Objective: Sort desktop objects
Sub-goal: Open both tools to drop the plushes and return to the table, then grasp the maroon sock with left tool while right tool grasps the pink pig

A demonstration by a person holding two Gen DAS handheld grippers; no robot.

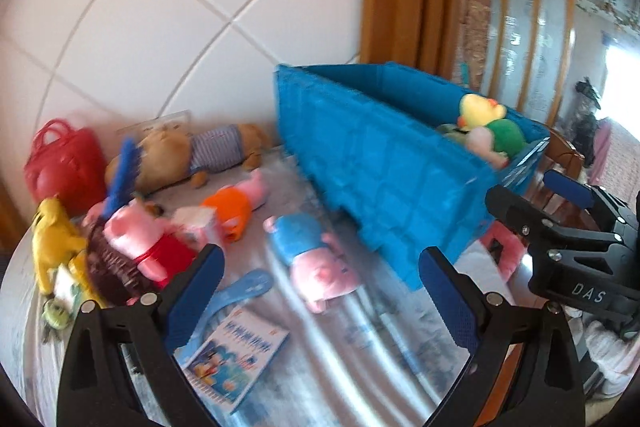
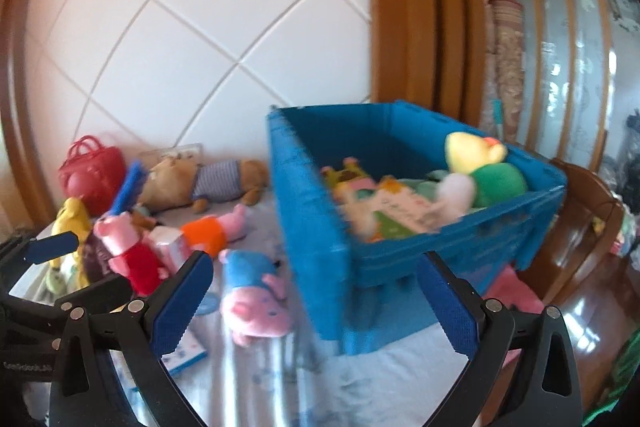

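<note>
Crate: blue plastic crate (image 2: 320, 227) at 3 o'clock on the tabletop (image 2: 280, 379), open on top.
Crate contents: a yellow-and-green plush (image 2: 480, 167) against the near right wall, a picture book (image 2: 404, 211) and other blurred items beneath it.
Left claw (image 1: 320, 291): spread wide, nothing between its blue pads (image 1: 192, 299), hovering above the tabletop.
Right claw (image 2: 316, 299): spread wide and empty, at the crate's near corner; it also shows at 3 o'clock in the left wrist view.
Blue-shirted pig plush (image 1: 316, 263): lying at 12 o'clock of the left claw, just beside the crate.
Orange-shirted pig plush (image 1: 236, 207): further back, at 11 o'clock.
Red-dressed pig plush (image 1: 144, 239): at 10 o'clock, in a heap with a yellow plush (image 1: 52, 239).
Brown bear plush (image 1: 188, 155): striped shirt, lying near the tiled wall (image 1: 160, 7).
Red toy bag (image 1: 60, 163): far back at 10 o'clock, next to the bear.
Booklet (image 1: 236, 355): flat under the left claw, a blue plastic tool (image 1: 236, 295) touching its upper edge.
</note>
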